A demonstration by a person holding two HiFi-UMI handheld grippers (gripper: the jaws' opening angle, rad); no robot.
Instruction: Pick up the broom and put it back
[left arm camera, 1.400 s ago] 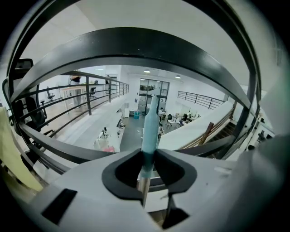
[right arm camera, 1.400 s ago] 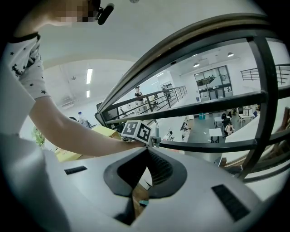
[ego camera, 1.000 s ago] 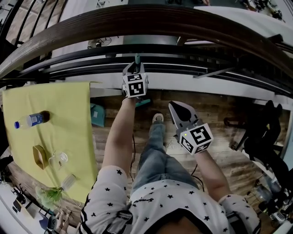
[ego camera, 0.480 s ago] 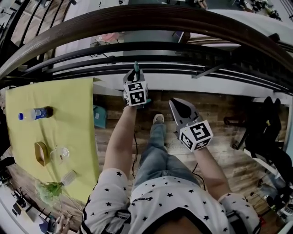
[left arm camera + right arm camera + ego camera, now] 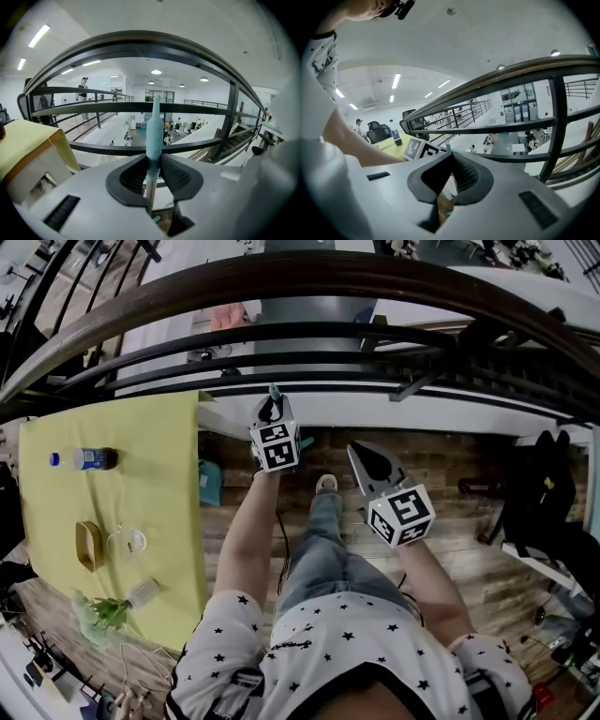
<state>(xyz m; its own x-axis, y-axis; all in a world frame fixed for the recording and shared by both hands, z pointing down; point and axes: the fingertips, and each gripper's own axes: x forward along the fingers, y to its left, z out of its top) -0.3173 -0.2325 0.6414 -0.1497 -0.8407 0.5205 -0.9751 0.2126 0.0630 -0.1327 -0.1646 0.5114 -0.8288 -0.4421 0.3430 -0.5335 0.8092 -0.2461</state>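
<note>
The broom's handle [image 5: 153, 133] has a pale teal grip over a metal pole and stands upright between the pads of my left gripper [image 5: 153, 158], which is shut on it. In the head view the left gripper [image 5: 273, 405] is close in front of the dark railing [image 5: 309, 334], and the broom's handle tip [image 5: 275, 390] pokes up above it. The broom's lower end is mostly hidden behind the marker cube. My right gripper [image 5: 362, 455] hovers to the right, over the wooden floor, shut with nothing in it. In its own view the right gripper [image 5: 449, 157] points toward the railing and the left marker cube.
A table under a yellow cloth [image 5: 150, 474] stands at the left, carrying a bottle [image 5: 82, 458], a tape roll and cups. A teal object [image 5: 208, 482] lies on the floor beside it. Dark equipment [image 5: 548, 502] stands at the right. The person's leg and shoe are below the grippers.
Both grippers have risen and moved toward the railing. The left one has carried the broom handle up with it. The jaws look the same.
</note>
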